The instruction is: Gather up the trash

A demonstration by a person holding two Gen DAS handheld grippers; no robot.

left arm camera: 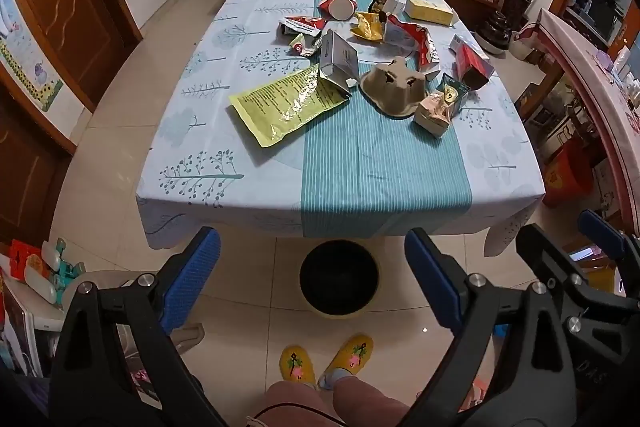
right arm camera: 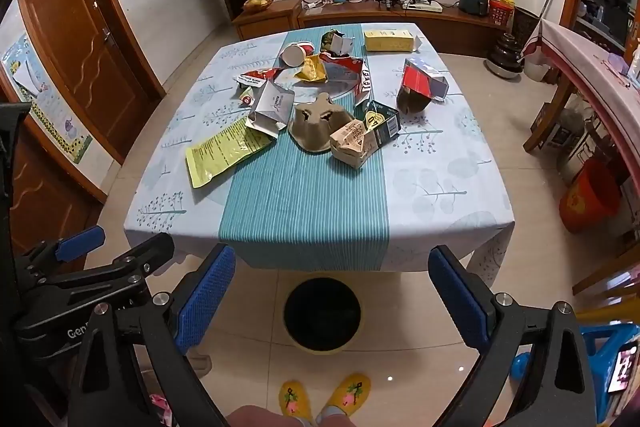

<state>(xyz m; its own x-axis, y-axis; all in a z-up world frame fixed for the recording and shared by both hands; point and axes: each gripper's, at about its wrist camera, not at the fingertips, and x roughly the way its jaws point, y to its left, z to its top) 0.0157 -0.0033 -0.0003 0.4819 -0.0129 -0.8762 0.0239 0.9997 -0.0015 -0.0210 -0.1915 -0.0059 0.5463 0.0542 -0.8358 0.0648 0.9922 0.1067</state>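
Observation:
Trash lies scattered over the far half of the table (left arm camera: 384,187) (right arm camera: 304,227): a yellow foil pouch (left arm camera: 286,103) (right arm camera: 224,153), a brown pulp cup tray (left arm camera: 394,85) (right arm camera: 320,123), a grey carton (left arm camera: 338,61) (right arm camera: 272,107), a crushed tan carton (left arm camera: 434,113) (right arm camera: 352,143), a red box (left arm camera: 474,65) (right arm camera: 420,87), a paper cup (left arm camera: 340,7) (right arm camera: 294,55) and crumpled wrappers. A black bin (left arm camera: 339,277) (right arm camera: 322,313) stands on the floor under the near table edge. My left gripper (left arm camera: 312,283) and right gripper (right arm camera: 332,301) hover open and empty above the bin, short of the table.
A yellow box (left arm camera: 430,11) (right arm camera: 390,41) sits at the table's far right. The person's yellow slippers (left arm camera: 326,363) (right arm camera: 324,397) stand on the tiled floor near the bin. A red bucket (right arm camera: 590,201) and a second table are at the right, wooden doors at the left.

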